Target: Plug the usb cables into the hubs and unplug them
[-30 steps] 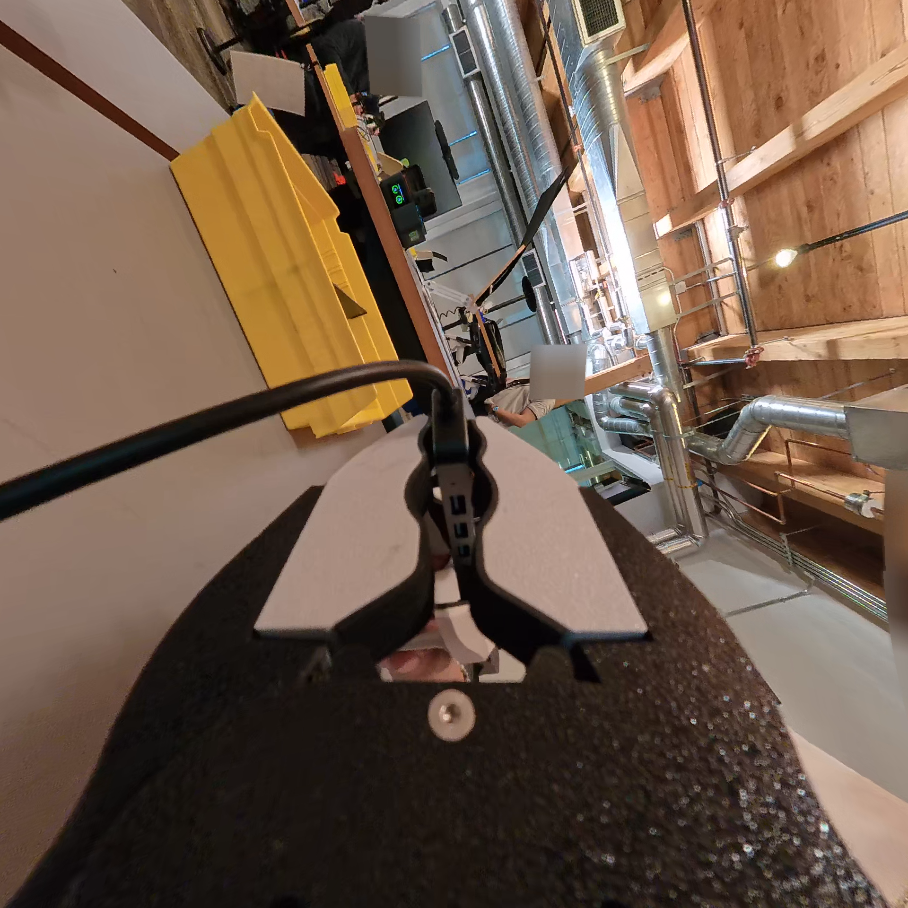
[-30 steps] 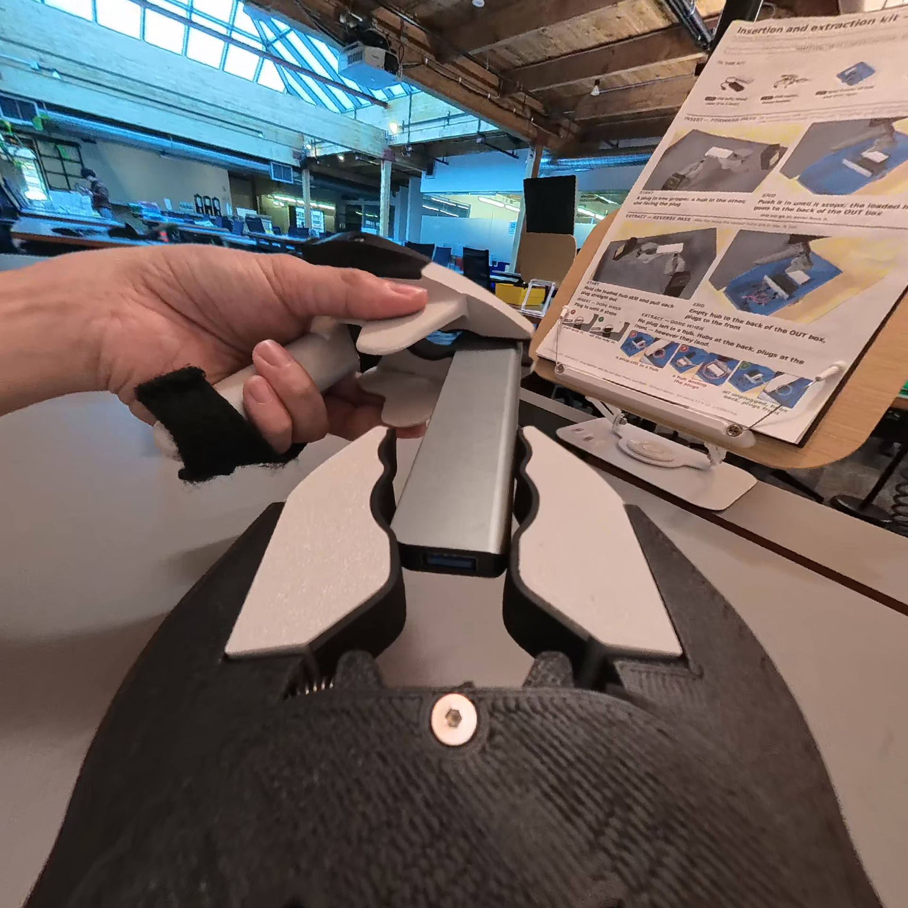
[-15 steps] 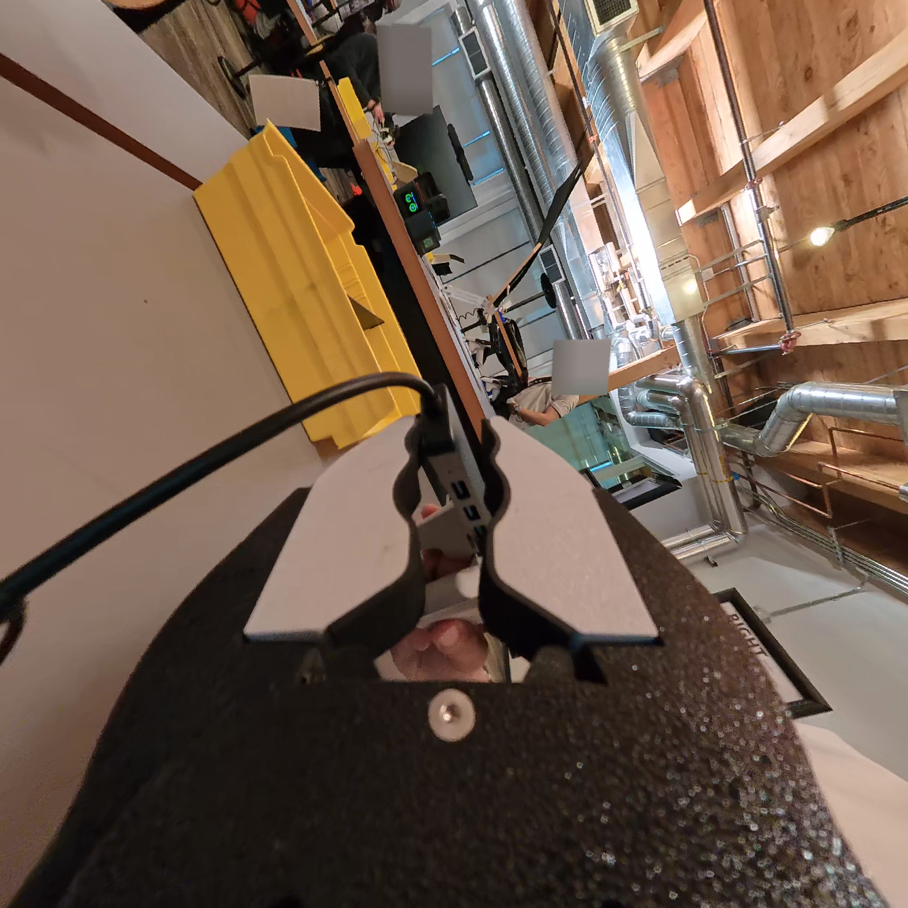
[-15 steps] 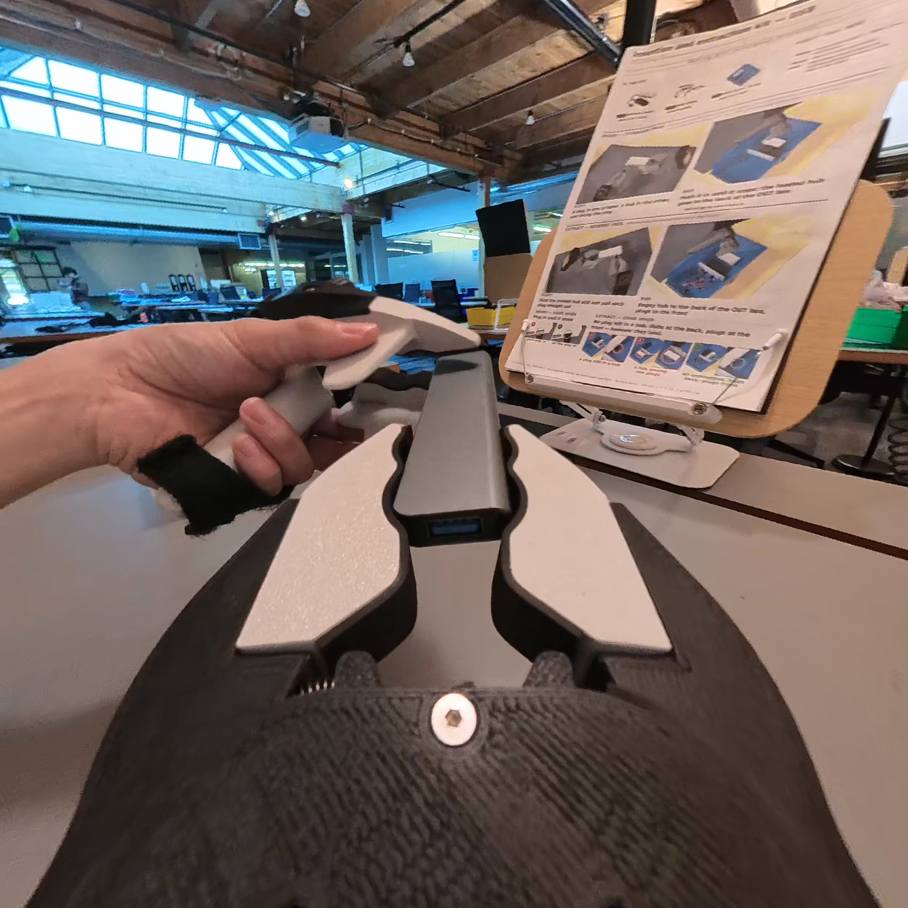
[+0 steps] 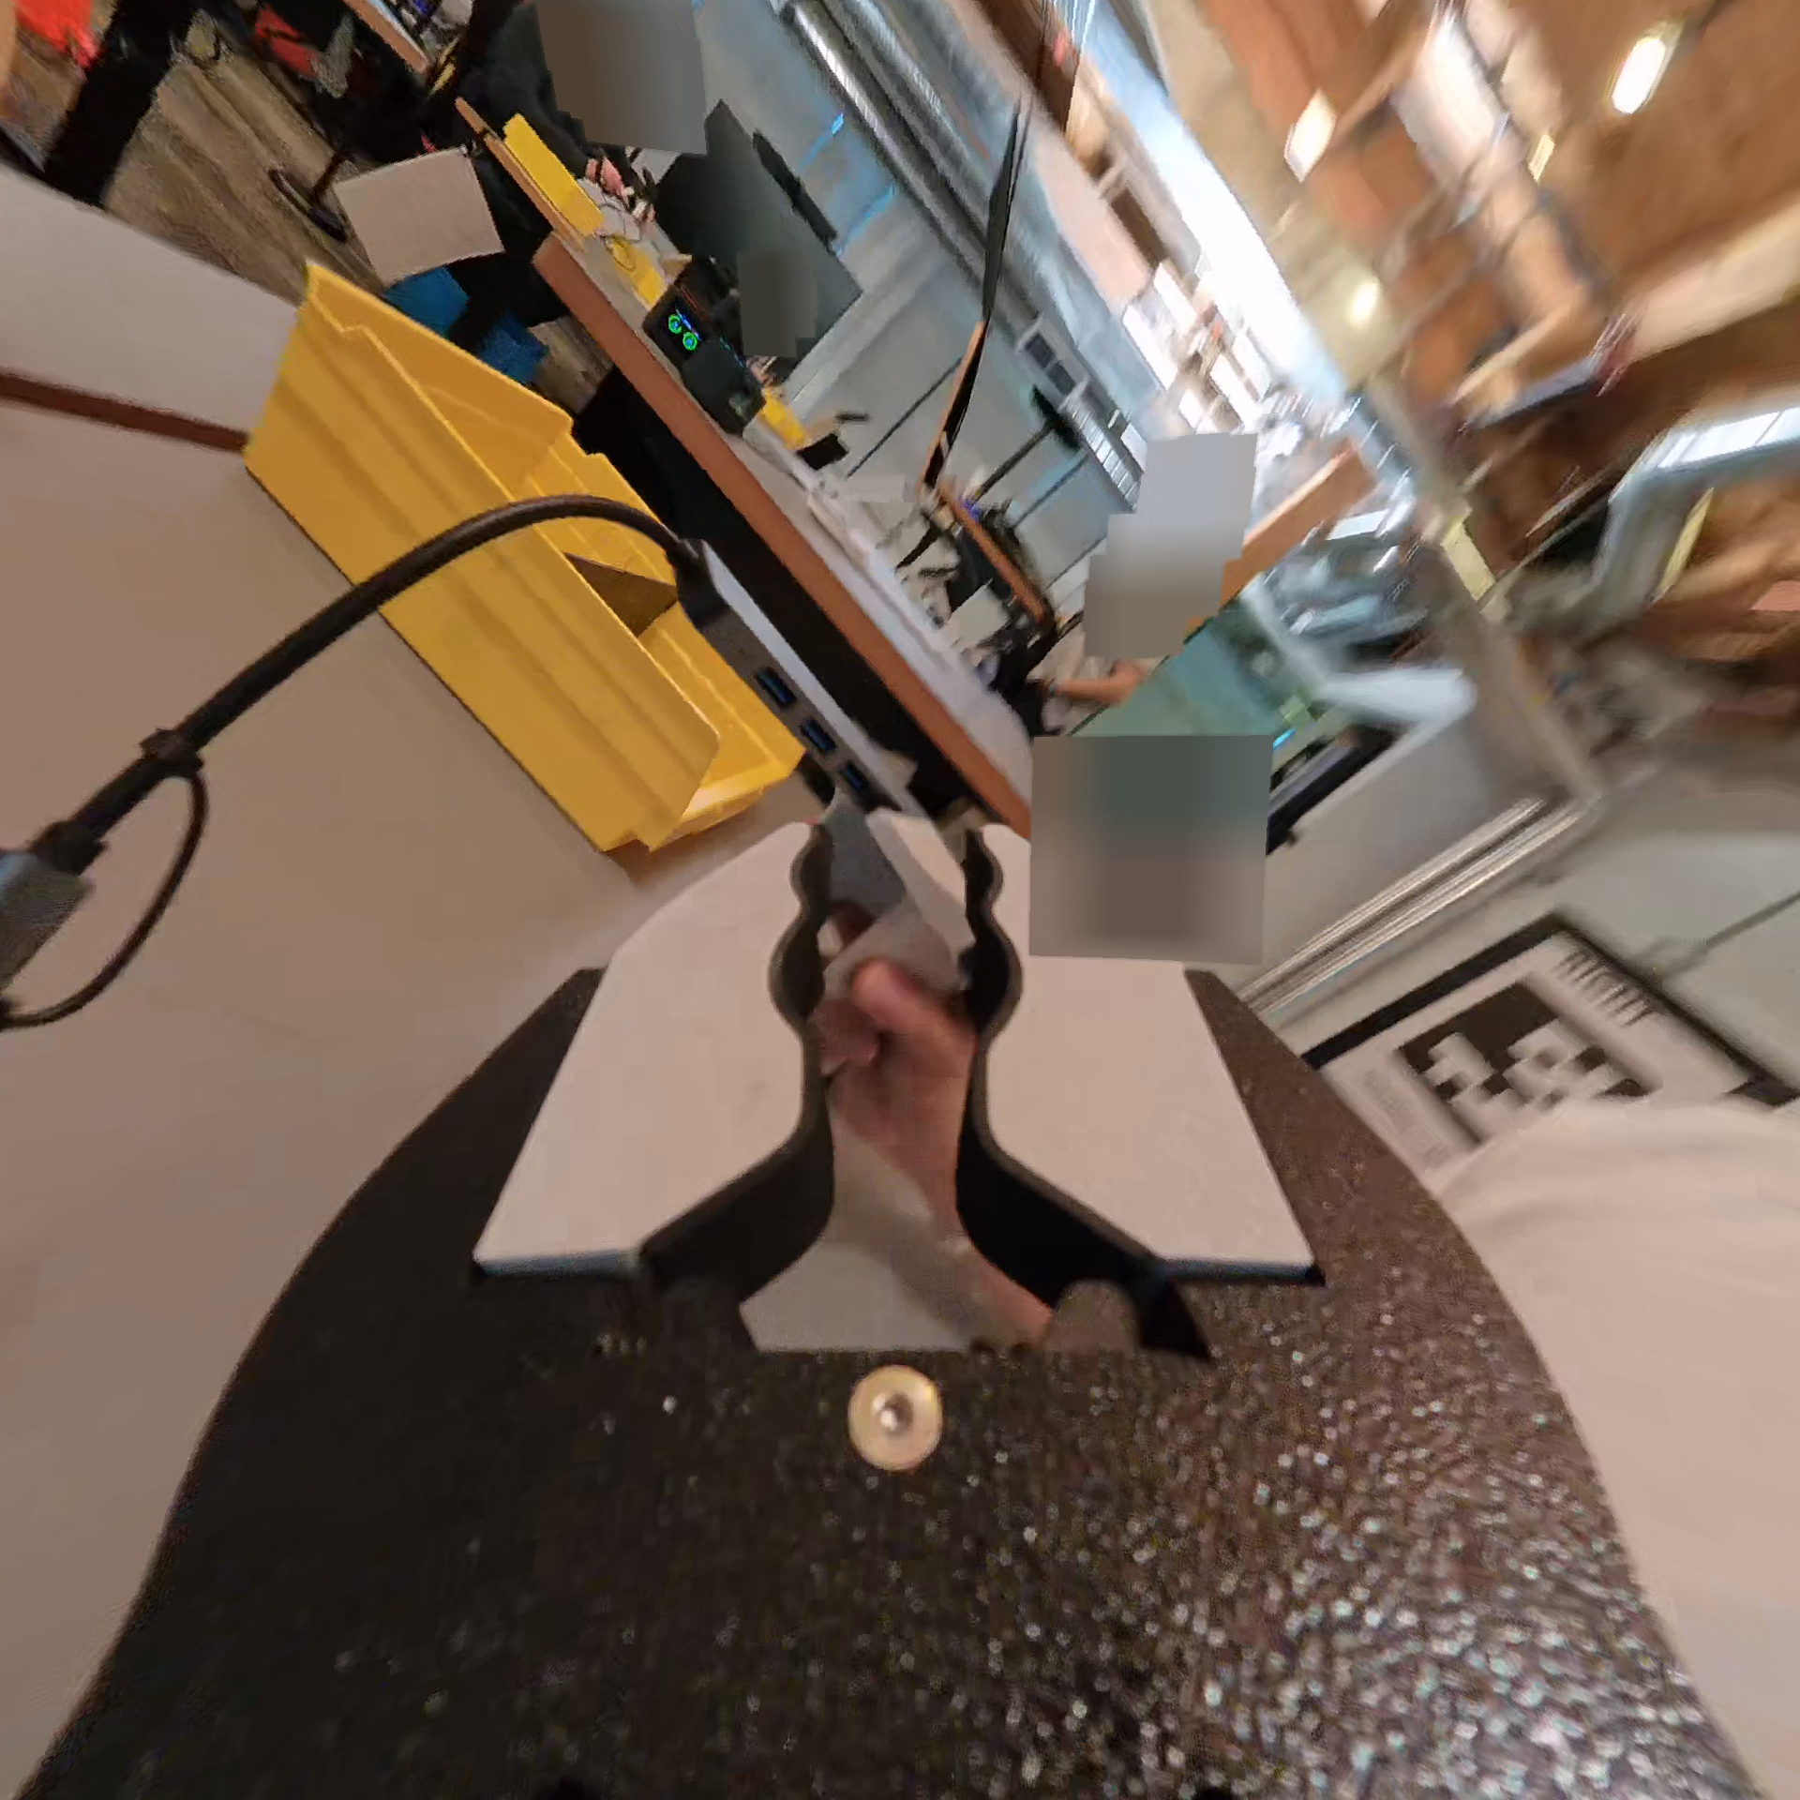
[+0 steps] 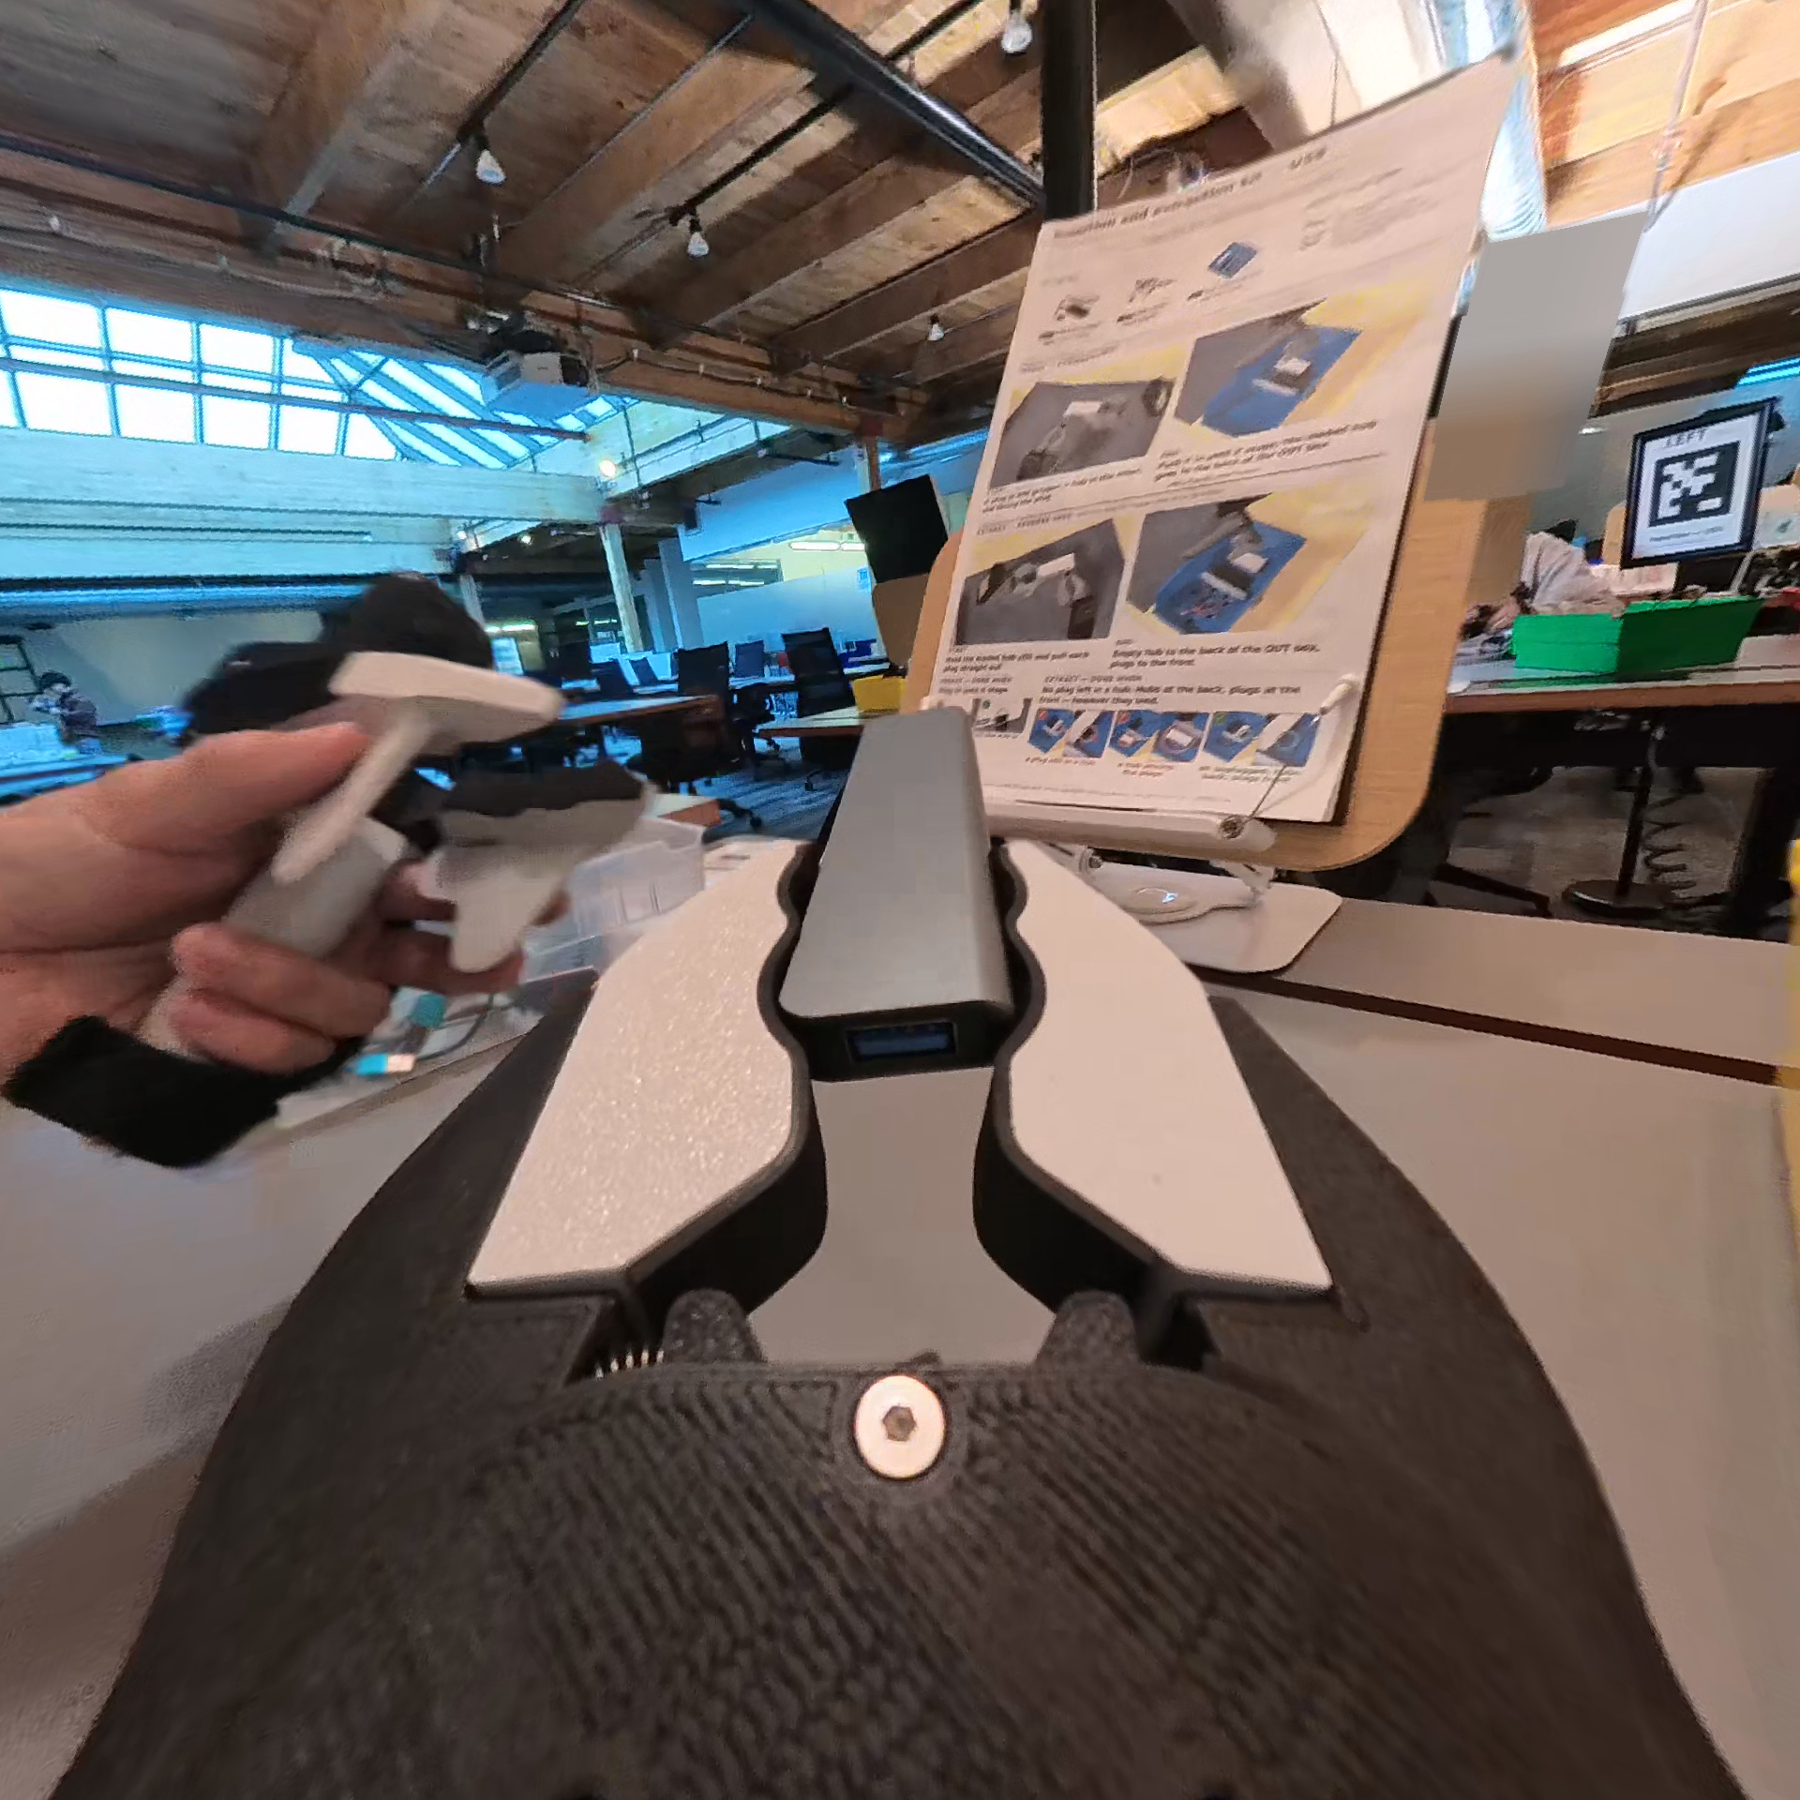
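Right gripper [image 6: 901, 959] is clamping the grey hub [image 6: 901, 857] by its long sides, keeping the end port facing me and unobstructed. Left gripper [image 5: 891, 877] is standing slightly parted, gripping nothing, just short of the hub's side ports; the hub's black cable [image 5: 409, 575] is trailing over the tabletop [image 5: 321, 877] beside a yellow bin [image 5: 468, 584].

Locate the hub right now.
In the right wrist view the grey hub sits centre frame, clamped between the right gripper fingers, above the table, with the instruction sheet just behind it.
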Tool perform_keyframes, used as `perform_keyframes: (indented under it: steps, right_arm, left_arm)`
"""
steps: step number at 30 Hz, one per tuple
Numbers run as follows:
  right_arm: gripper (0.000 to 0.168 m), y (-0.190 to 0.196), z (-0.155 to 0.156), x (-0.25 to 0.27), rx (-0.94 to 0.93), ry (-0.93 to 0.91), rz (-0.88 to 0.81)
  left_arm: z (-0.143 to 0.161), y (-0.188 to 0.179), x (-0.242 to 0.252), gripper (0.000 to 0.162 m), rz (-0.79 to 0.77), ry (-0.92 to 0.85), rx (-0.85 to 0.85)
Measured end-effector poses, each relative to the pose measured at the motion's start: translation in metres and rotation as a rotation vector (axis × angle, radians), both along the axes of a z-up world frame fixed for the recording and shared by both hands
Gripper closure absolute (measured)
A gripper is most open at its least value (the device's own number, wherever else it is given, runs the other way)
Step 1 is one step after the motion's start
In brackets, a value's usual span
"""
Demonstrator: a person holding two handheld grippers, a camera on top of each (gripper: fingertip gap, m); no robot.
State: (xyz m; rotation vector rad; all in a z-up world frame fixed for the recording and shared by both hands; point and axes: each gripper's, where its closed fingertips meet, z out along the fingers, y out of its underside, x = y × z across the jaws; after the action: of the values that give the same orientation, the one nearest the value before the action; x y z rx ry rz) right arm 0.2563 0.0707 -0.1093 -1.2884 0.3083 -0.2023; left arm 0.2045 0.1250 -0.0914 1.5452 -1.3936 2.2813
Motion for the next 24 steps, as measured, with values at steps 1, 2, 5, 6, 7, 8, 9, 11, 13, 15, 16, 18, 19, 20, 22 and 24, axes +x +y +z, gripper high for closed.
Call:
perform_keyframes:
  steps: [1, 2, 5, 6, 7, 8, 9, 11, 13, 15, 16, 18, 19, 20, 22, 24]
  right_arm:
    - [0.133, -0.005, 0.003, 0.002, 0.008, -0.003, -0.001]
    - [0.133, -0.011, 0.008, 0.005, 0.017, -0.011, -0.013]
    - [0.133, -0.029, 0.018, 0.012, 0.027, -0.037, -0.039]
    - [0.133, -0.035, 0.022, 0.014, 0.032, -0.043, -0.054]
    - [0.133, -0.04, 0.025, 0.016, 0.036, -0.049, -0.06]
    - [0.133, -0.044, 0.028, 0.016, 0.037, -0.053, -0.057]
    - [0.133, -0.048, 0.03, 0.017, 0.041, -0.061, -0.059]
    - [0.133, -0.053, 0.033, 0.016, 0.041, -0.066, -0.056]
    - [0.133, -0.054, 0.034, 0.014, 0.039, -0.068, -0.044]
    - [0.133, -0.052, 0.032, 0.013, 0.034, -0.066, -0.04]
    - [0.133, -0.05, 0.031, 0.012, 0.031, -0.066, -0.036]
    - [0.133, -0.047, 0.029, 0.01, 0.028, -0.066, -0.032]
    - [0.133, -0.045, 0.029, 0.008, 0.025, -0.066, -0.028]
    - [0.133, -0.045, 0.029, 0.007, 0.02, -0.07, -0.029]
    - [0.133, -0.044, 0.028, 0.004, 0.002, -0.079, -0.023]
    - [0.133, -0.045, 0.027, 0.004, -0.007, -0.078, -0.026]
  left_arm:
    - [0.005, 0.0, -0.01, 0.137, -0.001, -0.033, 0.089]
    - [0.01, 0.002, -0.021, 0.137, -0.002, -0.069, 0.184]
    - [0.024, 0.031, -0.054, 0.137, 0.042, -0.112, 0.479]
    - [0.025, 0.051, -0.065, 0.137, 0.07, -0.09, 0.581]
    - [0.022, 0.075, -0.076, 0.137, 0.104, -0.041, 0.692]
    - [0.016, 0.103, -0.088, 0.137, 0.142, 0.023, 0.807]
    - [0.011, 0.134, -0.102, 0.137, 0.183, 0.09, 0.919]
    - [-0.002, 0.192, -0.131, 0.138, 0.23, 0.217, 1.104]
    - [-0.027, 0.237, -0.16, 0.138, 0.188, 0.369, 1.225]
    - [-0.058, 0.268, -0.182, 0.141, 0.084, 0.49, 1.319]
    - [-0.073, 0.279, -0.188, 0.143, 0.031, 0.515, 1.357]
    - [-0.1, 0.287, -0.193, 0.146, -0.06, 0.545, 1.374]
    - [-0.113, 0.285, -0.195, 0.146, -0.116, 0.555, 1.35]
    - [-0.124, 0.281, -0.196, 0.144, -0.173, 0.564, 1.326]
    - [-0.143, 0.28, -0.197, 0.141, -0.253, 0.605, 1.335]
    - [-0.156, 0.28, -0.195, 0.138, -0.32, 0.634, 1.36]
